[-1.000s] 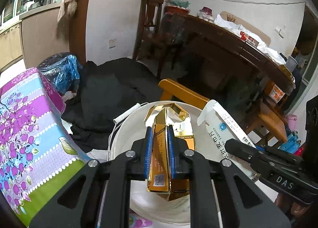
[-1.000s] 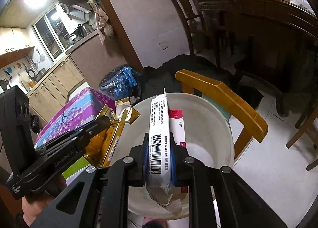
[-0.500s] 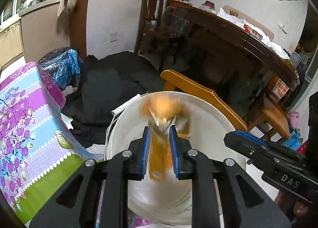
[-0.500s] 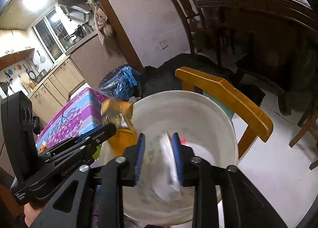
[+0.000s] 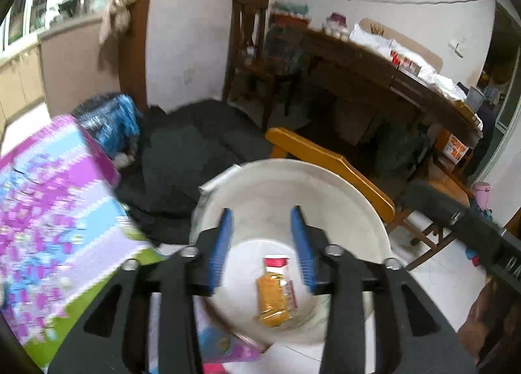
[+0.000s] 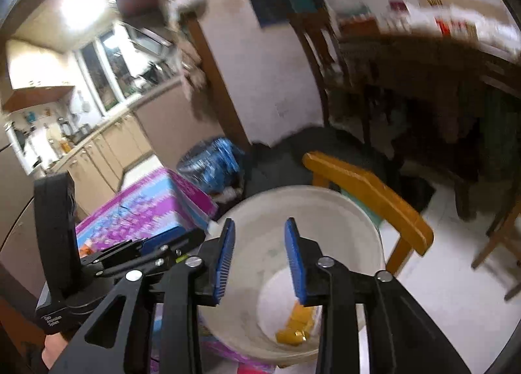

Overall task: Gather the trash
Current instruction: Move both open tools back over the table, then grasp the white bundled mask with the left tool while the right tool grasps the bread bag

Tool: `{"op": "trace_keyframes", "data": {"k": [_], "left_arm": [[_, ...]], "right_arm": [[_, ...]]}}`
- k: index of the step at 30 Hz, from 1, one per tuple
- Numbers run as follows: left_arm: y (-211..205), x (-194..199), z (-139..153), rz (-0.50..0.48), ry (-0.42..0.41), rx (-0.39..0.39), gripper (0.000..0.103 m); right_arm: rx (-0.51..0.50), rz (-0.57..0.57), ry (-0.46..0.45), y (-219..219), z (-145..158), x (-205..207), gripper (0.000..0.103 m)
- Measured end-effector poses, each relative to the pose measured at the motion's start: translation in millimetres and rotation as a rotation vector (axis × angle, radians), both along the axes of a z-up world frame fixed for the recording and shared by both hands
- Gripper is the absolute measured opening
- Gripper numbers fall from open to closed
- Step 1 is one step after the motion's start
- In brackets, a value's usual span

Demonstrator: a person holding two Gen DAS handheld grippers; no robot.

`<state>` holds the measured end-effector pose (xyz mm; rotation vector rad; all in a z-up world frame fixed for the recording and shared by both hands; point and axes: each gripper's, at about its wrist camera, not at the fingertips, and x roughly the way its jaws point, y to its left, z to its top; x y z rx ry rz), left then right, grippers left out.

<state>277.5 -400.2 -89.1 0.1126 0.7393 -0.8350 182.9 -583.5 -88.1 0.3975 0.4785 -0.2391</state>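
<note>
Left wrist view is showing me the white bucket [image 5: 293, 185] straight ahead, and I am using it as my landmark for everything else. My left gripper [image 5: 263, 243] is hanging over the bucket's mouth with its jaws opening and nothing between the blue pads [image 5: 221, 243]; the gold carton [image 5: 272, 299] is lying on the bucket's floor, touching a small red-and-white pack [image 5: 276, 261] just beyond it. From the right wrist view, my right gripper [image 6: 260, 256] is also poised above the bucket's near rim, jaws opening, empty, with the same gold carton [image 6: 294, 325] visible down inside. I cannot make out any other piece of trash in there; the picture is blurred.

I am judging this as the release step of a drop, and both pieces of trash appear to be in the bucket. To finish it well, I am letting the jaws spread fully before pulling away, so no flap catches on a pad and gets dragged back over the rim. I am lifting clear of the bucket rather than sweeping sideways, since the yellow wooden chair [image 5: 329, 165] is standing just behind the bucket and the flowered box [image 5: 55, 217] is just to its left. I am also keeping the two grippers apart, because they are close together above the bucket.
</note>
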Motion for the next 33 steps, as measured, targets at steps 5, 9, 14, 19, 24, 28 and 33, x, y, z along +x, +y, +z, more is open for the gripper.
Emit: {"op": "trace_keyframes", "data": {"k": [5,9,14,19,24,28,33], "left_arm": [[106.5,-19.9,26.6,0.110,-0.110,-0.025,0.066],[228.7,-25.8,36.6,0.320,-0.157,-0.023,0.076],[362.7,-28.0,26.5,0.608,-0.182,0.045,0.084],[465.5,-15.5,-23.3,0.824,-0.015,0.076,0.085],[470.1,-10.7,-49.6,0.804,0.049,0.058,0.085],[458.3,-1.0,-67.5,0.806,0.060,0.072,0.085],[457.6,8.1,-85.6,0.812,0.039,0.141,0.077]], "right_arm": [[-0.077,0.125,-0.151,69.2,26.2,-22.7,0.070],[-0.074,0.269,-0.195,123.8,29.6,-15.1,0.078],[-0.060,0.448,-0.180,193.5,23.8,11.5,0.081],[-0.037,0.539,-0.140,243.4,13.1,29.7,0.081],[-0.035,0.613,-0.084,285.9,-4.4,43.6,0.081],[-0.031,0.646,-0.056,305.7,-13.9,51.2,0.081],[-0.021,0.678,-0.036,311.8,-19.5,68.4,0.081]]}}
